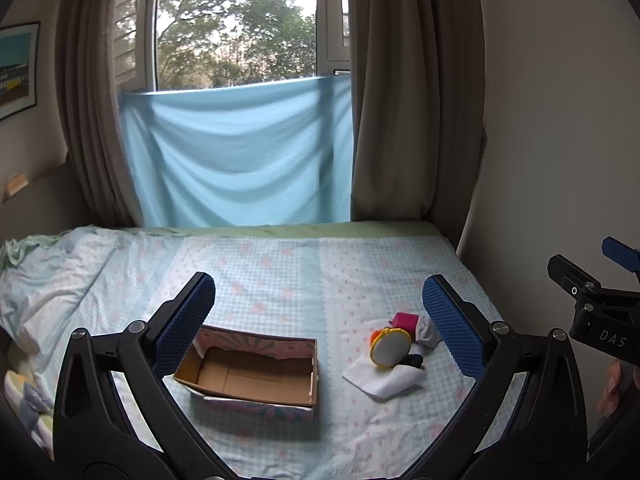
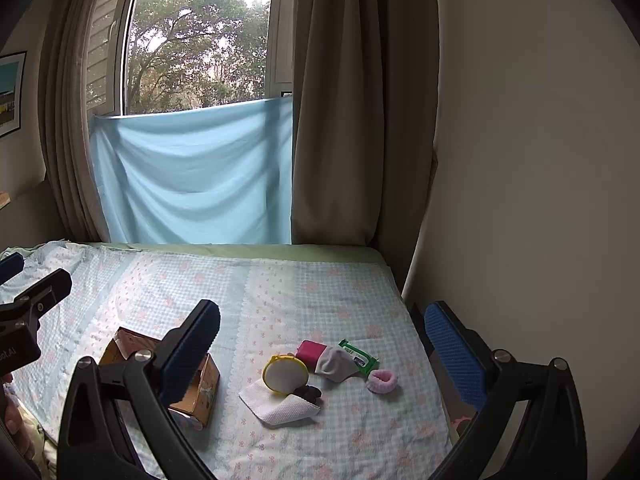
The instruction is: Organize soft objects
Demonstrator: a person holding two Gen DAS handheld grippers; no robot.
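An empty open cardboard box [image 1: 256, 376] sits on the bed; it also shows in the right wrist view [image 2: 200, 388], partly behind a finger. Right of it lies a pile: a white cloth [image 2: 278, 404], a yellow-rimmed round puff [image 2: 285, 374], a small black item [image 2: 308, 392], a magenta block [image 2: 311, 353], a grey sock [image 2: 336, 364], a green wipes pack [image 2: 358, 356] and a pink scrunchie [image 2: 382, 380]. The pile also shows in the left wrist view [image 1: 394, 354]. My left gripper [image 1: 319, 320] is open and empty above the box. My right gripper [image 2: 322, 344] is open and empty above the pile.
The bed [image 2: 320, 292] has a pale blue checked cover. A wall [image 2: 520, 200] runs along its right edge. Brown curtains [image 2: 340, 120] and a hanging blue cloth [image 2: 192, 176] stand at the far side. Rumpled bedding [image 1: 48, 280] lies at the left.
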